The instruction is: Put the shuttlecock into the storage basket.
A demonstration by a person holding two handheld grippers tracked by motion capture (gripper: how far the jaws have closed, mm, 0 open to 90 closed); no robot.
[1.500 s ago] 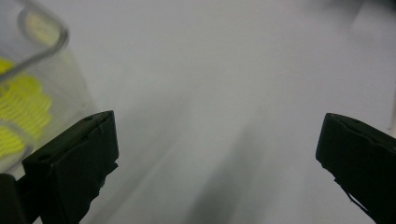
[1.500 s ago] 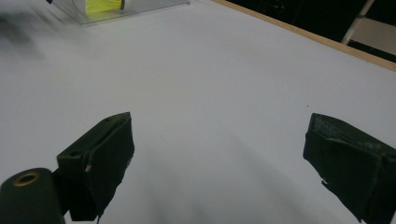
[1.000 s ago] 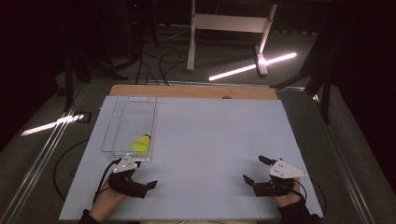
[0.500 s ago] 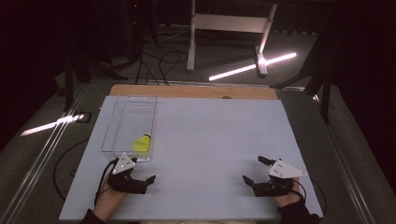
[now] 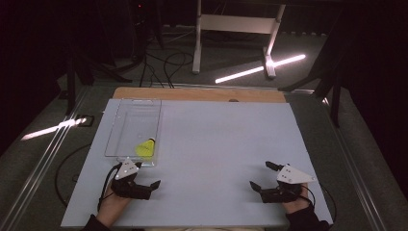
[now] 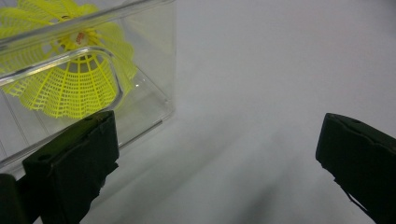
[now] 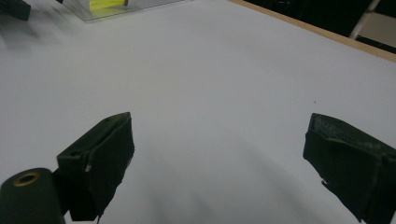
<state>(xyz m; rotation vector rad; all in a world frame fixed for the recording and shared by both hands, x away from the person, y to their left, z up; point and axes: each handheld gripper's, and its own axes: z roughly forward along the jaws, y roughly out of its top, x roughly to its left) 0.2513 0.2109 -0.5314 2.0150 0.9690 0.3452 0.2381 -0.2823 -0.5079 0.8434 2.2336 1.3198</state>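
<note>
A yellow mesh shuttlecock (image 5: 145,148) lies inside a clear plastic box (image 5: 126,120) at the left of the white board, near the box's front right corner. My left gripper (image 5: 146,174) rests on the board just in front of that corner, open with nothing between its jaws. In the left gripper view the shuttlecock (image 6: 70,79) shows through the box wall (image 6: 156,51), beyond the left jaw of the gripper (image 6: 217,154). My right gripper (image 5: 260,174) sits open near the front right of the board, holding nothing. In its own view this gripper (image 7: 219,158) faces bare board.
The white board (image 5: 216,139) covers the table, with a wooden strip (image 5: 197,94) along the far edge. In the right gripper view the box (image 7: 140,5) and a black jaw tip of the left gripper (image 7: 14,8) sit far off at top left. Dark floor, cables and a stand lie beyond.
The left gripper has edged slightly toward the box's front corner. The right gripper has stayed put.
</note>
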